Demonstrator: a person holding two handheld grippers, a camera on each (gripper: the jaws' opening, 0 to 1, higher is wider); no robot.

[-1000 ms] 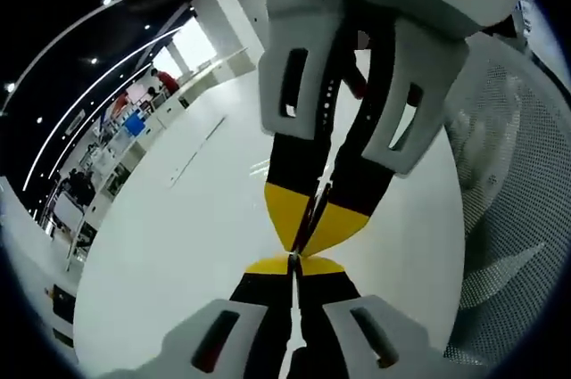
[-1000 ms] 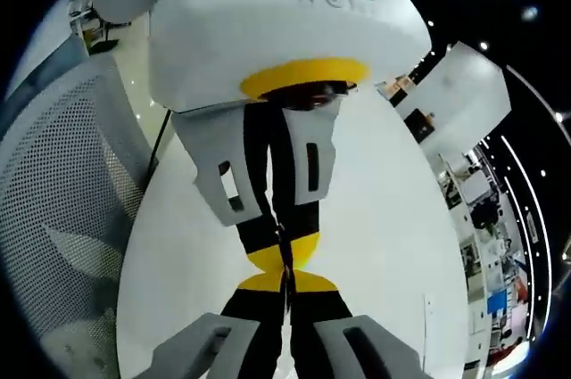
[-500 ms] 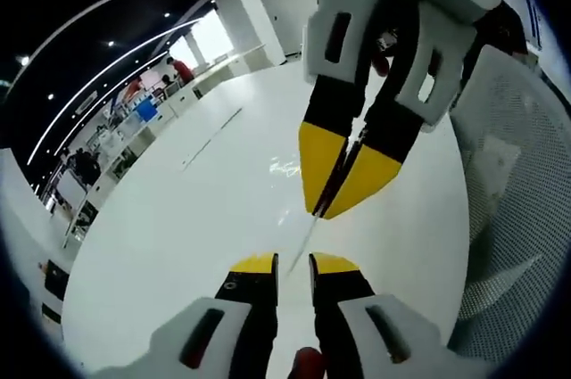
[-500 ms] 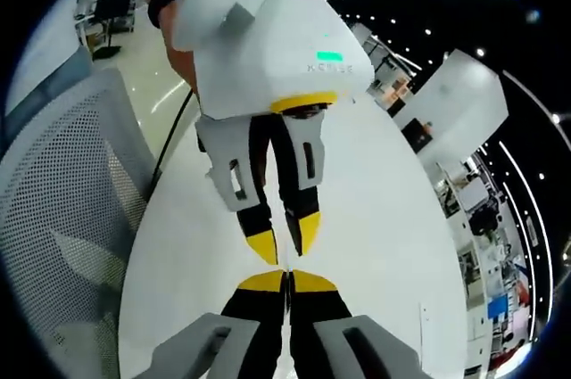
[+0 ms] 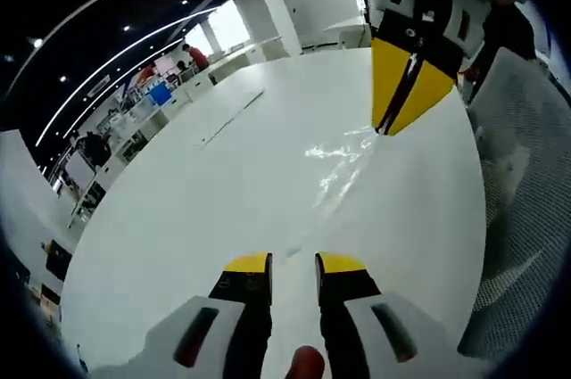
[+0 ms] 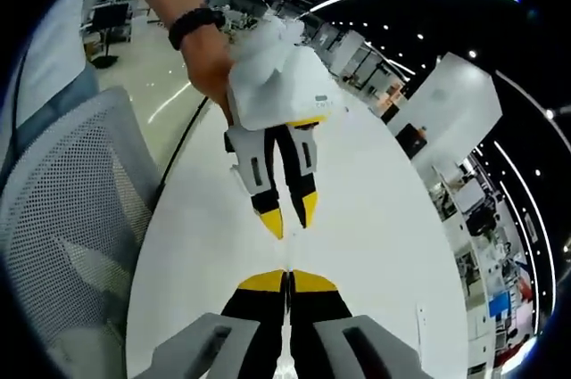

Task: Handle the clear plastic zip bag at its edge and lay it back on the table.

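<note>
The clear plastic zip bag (image 5: 341, 163) shows as a streak of glints over the white table (image 5: 187, 210). It runs from the tips of my right gripper (image 5: 385, 127) toward my left gripper (image 5: 293, 263). The right gripper comes in from the upper right, its yellow tips shut on the bag's edge. My left gripper stands open with nothing between its jaws. In the right gripper view my right gripper (image 6: 286, 279) has its jaws pressed together, and the left gripper (image 6: 288, 218) faces it a short way off, open, held by a hand (image 6: 210, 58).
A grey mesh chair (image 6: 62, 210) stands beside the round white table (image 6: 375, 245), and its back (image 5: 522, 218) also edges the left gripper view. Desks and people (image 5: 134, 116) fill the far office.
Both grippers were shut tip to tip on the bag. My left gripper has opened, let go and drawn back, so the gap between the two has grown. The right stays shut.
</note>
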